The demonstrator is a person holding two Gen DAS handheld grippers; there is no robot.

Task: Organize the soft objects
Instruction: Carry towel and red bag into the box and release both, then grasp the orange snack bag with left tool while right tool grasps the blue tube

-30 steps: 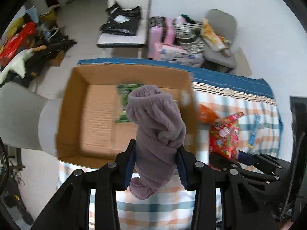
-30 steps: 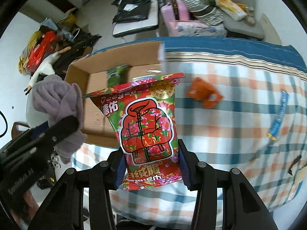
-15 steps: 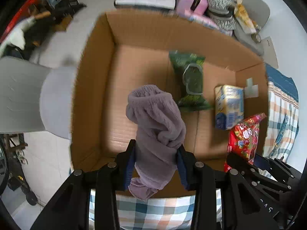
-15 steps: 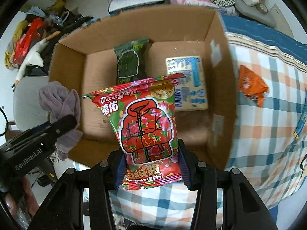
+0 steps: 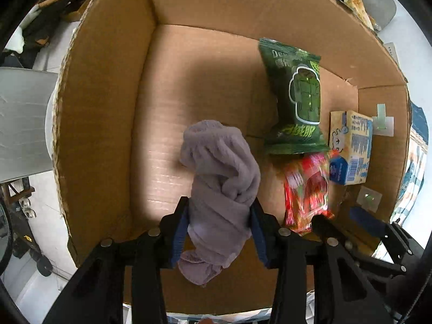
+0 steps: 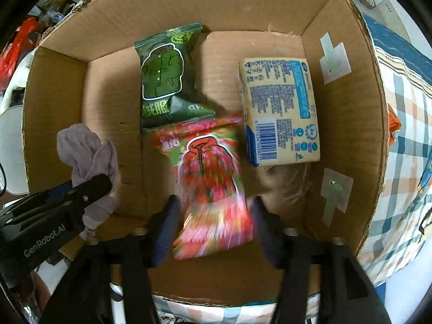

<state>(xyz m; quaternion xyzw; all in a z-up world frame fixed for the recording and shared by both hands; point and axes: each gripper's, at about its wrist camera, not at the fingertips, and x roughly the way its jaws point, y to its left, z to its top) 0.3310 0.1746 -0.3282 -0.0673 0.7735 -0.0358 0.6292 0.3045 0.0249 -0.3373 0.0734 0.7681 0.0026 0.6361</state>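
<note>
An open cardboard box [image 5: 108, 108] fills both views. Over its floor my left gripper [image 5: 218, 232] holds a crumpled purple cloth [image 5: 218, 167]; its jaws are opening, and the pads still touch the cloth. My right gripper [image 6: 213, 224] is opening: its pads stand clear of the red snack packet [image 6: 210, 178], which is blurred between them just above the box floor. A green snack packet [image 6: 164, 78] and a yellow and blue tissue pack [image 6: 280, 110] lie flat in the box beyond it. The left gripper's finger [image 6: 81, 191] and the cloth [image 6: 81, 145] show at the right view's left side.
The box stands on a checked tablecloth [image 6: 405, 135] with an orange packet [image 6: 392, 124] lying just past the box's right wall. A grey chair [image 5: 21, 121] is left of the box. Bags and clutter lie on the floor beyond.
Both grippers have come down from above the table into the box. The right jaws have spread and the red packet has come loose. The purple cloth stays between the left pads.
</note>
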